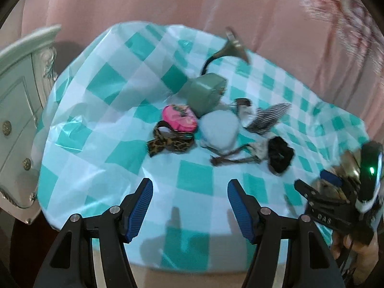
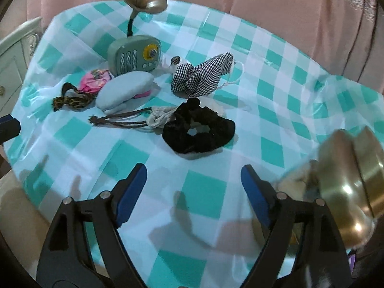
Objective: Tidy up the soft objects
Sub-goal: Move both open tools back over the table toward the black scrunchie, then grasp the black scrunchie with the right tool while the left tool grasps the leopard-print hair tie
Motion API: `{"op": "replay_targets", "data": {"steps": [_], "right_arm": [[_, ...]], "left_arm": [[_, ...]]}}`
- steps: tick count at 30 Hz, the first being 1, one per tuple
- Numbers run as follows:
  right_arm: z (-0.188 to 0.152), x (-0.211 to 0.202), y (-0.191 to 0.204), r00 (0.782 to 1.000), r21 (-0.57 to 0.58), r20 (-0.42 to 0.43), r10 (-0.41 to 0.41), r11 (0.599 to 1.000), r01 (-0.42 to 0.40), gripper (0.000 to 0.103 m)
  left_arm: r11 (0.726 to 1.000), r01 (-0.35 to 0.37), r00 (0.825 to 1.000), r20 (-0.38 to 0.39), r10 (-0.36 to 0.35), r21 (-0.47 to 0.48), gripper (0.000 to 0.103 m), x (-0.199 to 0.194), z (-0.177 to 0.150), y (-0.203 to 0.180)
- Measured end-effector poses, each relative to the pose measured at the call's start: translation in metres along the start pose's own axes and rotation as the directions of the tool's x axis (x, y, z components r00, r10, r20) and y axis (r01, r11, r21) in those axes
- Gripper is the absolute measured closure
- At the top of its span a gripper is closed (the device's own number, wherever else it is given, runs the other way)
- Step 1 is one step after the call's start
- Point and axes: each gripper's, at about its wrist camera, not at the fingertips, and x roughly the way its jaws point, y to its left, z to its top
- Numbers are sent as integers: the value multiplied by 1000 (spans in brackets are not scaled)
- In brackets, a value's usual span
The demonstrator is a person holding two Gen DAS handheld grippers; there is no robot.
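Soft items lie on a teal checked tablecloth (image 2: 204, 187). A black scrunchie (image 2: 199, 132) lies just ahead of my open, empty right gripper (image 2: 193, 180). Behind it are a checked black-and-white fabric piece (image 2: 204, 74), a pale blue pad (image 2: 124, 88), a pink item (image 2: 93, 81), a leopard-print hair tie (image 2: 72, 100) and a cream knotted tie with brown cords (image 2: 144, 120). In the left wrist view my left gripper (image 1: 189, 192) is open and empty, short of the leopard hair tie (image 1: 168, 141), pink item (image 1: 180, 117), blue pad (image 1: 219, 129) and black scrunchie (image 1: 280, 153).
A green radio with a brass horn (image 2: 134, 55) stands behind the pile. A shiny gold bowl (image 2: 348, 187) sits at the table's right edge, close to my right gripper. A pale cabinet (image 1: 21, 91) stands left of the table. Pink curtains (image 2: 288, 4) hang behind.
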Motion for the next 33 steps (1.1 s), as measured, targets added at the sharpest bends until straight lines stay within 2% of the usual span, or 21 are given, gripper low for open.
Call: {"op": "replay_targets", "data": {"steps": [4,9,13,20,23,27,29,32,33], "right_arm": [[10,21,4,1000,3,-15,-14,1000,14,20],[19,43,8,999,-7,-32,-38,999,37,19],[24,57,9,998,7,-42,-37,999,37,19],[30,75,6,997,17,-43,-58,998,59,19],[30,83,1,998,33,-50,-43,998,44,20],[28,92,-9,997,74,-63,-33,997,38,36],[27,96,-15,998,95,-62,-24,995,30,43],[27,96,-22,997,122,-52,-48,991,54,71],[26,95,-25,998,134,-44,-43,990,48,77]], "left_arm": [[997,-36,998,-54,33,-67,37,33,17,14],[992,-79,995,-70,72,-102,38,65,39,23],[989,-127,990,-72,122,-81,37,87,52,22],[983,-176,982,-76,172,-47,39,111,58,22],[982,-185,980,-72,183,-22,55,116,56,20],[983,-182,981,-69,182,-4,77,121,54,19],[984,-177,982,-64,177,-6,83,121,53,19],[986,-166,985,-46,165,-6,87,117,51,18],[987,-163,986,-42,163,-7,87,116,51,17]]}}
